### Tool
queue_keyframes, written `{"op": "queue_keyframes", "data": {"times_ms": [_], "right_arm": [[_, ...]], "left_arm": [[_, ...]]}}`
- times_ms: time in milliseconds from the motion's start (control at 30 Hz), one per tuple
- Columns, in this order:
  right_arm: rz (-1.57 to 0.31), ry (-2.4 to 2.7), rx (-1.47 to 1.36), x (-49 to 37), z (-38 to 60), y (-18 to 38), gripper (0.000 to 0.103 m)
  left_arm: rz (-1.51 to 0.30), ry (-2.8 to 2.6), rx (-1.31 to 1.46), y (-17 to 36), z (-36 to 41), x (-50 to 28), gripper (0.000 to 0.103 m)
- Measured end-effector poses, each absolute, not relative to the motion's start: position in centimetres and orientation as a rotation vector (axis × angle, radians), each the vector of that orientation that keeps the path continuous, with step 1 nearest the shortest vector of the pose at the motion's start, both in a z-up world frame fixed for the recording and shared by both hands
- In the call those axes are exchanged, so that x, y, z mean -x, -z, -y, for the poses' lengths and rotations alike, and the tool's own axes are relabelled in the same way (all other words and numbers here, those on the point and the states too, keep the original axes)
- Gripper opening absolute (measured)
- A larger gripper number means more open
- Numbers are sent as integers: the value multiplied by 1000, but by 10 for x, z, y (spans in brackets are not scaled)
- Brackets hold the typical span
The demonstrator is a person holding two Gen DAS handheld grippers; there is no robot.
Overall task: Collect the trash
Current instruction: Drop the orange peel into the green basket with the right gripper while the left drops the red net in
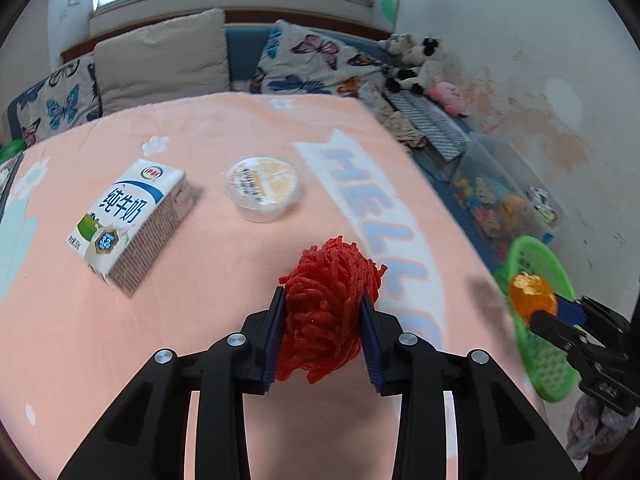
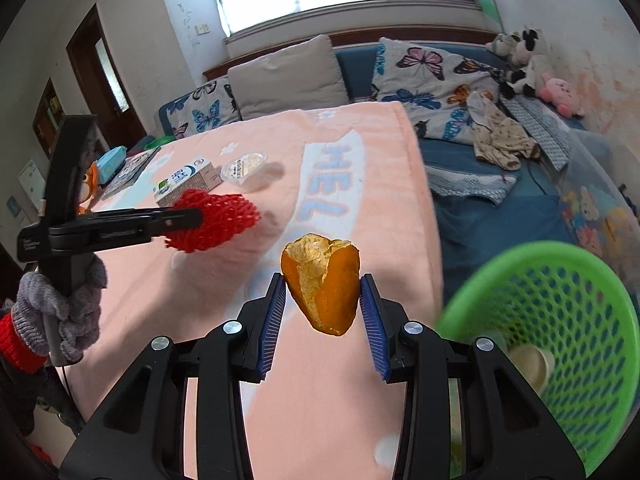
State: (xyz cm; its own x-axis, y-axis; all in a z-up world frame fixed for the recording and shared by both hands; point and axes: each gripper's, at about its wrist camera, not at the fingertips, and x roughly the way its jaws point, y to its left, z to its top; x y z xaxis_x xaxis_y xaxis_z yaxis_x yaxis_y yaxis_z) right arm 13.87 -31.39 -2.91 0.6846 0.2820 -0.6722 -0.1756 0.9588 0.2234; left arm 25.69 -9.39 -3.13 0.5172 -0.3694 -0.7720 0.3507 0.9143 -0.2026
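On the peach blanket (image 1: 200, 340) a milk carton (image 1: 128, 220) lies left of a lidded plastic cup (image 1: 262, 186). The left gripper (image 1: 324, 320) pinches a red foam net (image 1: 328, 304) above the blanket. Further right, the right gripper (image 2: 324, 304) clamps an orange peel (image 2: 324, 284) beside the green basket (image 2: 560, 280)
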Motion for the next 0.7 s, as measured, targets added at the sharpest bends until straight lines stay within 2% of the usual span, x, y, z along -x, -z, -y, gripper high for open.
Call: {"op": "queue_keyframes", "data": {"times_ms": [467,700], "right_arm": [[-760,-17,-212,-56,411,26,39],[-762,88,-259,-32,451,38,43]], "left_arm": [[-876,581,-48,-7,166,-190,34],[-873,652,-89,-11,212,-170,34]]}}
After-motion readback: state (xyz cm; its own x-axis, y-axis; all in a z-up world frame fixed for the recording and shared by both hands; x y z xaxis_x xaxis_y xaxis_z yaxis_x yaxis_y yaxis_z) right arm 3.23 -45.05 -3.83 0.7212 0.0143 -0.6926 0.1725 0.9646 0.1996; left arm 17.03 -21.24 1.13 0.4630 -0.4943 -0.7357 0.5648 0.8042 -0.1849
